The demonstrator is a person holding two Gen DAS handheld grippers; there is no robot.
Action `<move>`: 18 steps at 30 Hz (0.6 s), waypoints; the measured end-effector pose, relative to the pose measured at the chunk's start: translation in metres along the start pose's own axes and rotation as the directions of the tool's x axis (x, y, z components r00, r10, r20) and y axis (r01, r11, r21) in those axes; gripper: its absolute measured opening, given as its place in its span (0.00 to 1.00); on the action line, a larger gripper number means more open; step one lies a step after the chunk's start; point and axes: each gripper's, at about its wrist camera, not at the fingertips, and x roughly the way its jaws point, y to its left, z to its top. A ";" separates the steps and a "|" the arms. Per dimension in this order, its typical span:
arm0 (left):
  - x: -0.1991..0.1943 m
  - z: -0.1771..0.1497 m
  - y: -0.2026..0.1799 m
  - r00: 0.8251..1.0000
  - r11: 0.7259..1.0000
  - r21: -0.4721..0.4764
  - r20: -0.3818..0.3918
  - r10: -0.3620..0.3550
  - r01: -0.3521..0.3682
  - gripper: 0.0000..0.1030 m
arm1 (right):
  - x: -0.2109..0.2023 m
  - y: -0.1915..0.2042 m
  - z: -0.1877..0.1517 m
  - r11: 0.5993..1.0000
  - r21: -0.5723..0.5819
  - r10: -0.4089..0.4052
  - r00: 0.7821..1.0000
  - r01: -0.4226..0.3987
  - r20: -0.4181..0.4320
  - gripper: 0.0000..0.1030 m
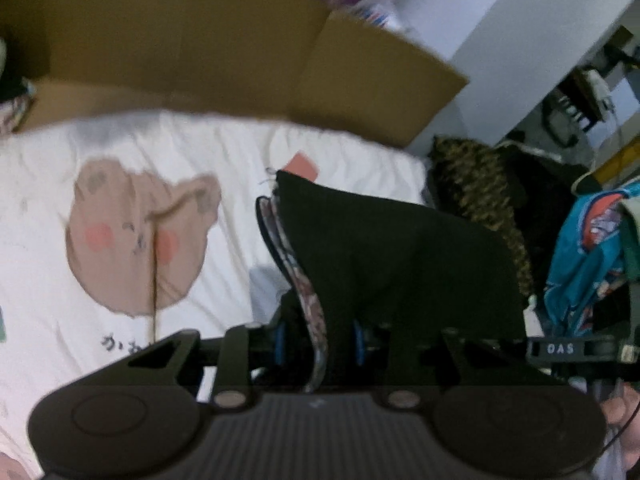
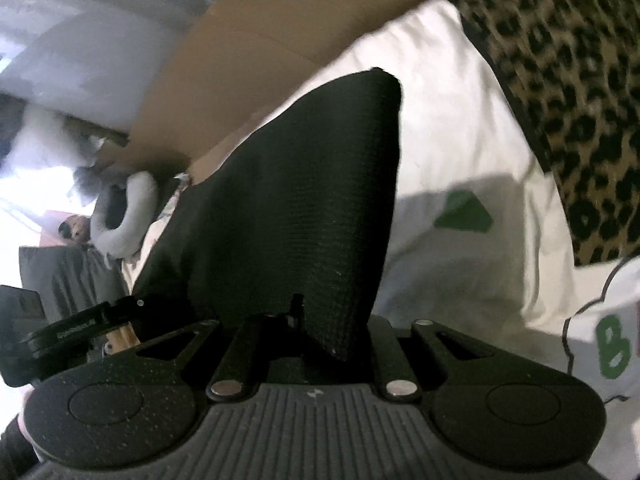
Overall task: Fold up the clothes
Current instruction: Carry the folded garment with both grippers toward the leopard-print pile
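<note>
Above the white bear-print bedsheet [image 1: 192,152], our left gripper [image 1: 320,336] and right gripper [image 2: 296,312], both clamped on the black knit garment [image 2: 300,200].

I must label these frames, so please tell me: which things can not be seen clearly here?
- Left gripper fingertips: left wrist view, black garment covers them.
- Right gripper fingertips: right wrist view, same garment hides them.
- Garment type: both views, bunched.
- Printed bedsheet lettering: left view, blurred, partly covered.

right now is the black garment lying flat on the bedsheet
No, the black garment hangs lifted above the white bedsheet, pinched in the right tool.
</note>
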 end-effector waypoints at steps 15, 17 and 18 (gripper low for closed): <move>-0.117 0.037 -0.086 0.990 0.998 -0.028 0.132 -0.054 0.058 0.31 | -0.136 0.103 0.040 0.988 -0.142 0.064 0.997 -0.057 0.043 0.08; -0.129 0.037 -0.096 0.988 0.997 -0.040 0.145 -0.061 0.067 0.31 | -0.154 0.114 0.041 0.986 -0.160 0.065 0.996 -0.055 0.056 0.08; -0.136 0.038 -0.101 0.987 0.997 -0.041 0.152 -0.062 0.069 0.31 | -0.163 0.119 0.041 0.984 -0.170 0.066 0.996 -0.055 0.061 0.08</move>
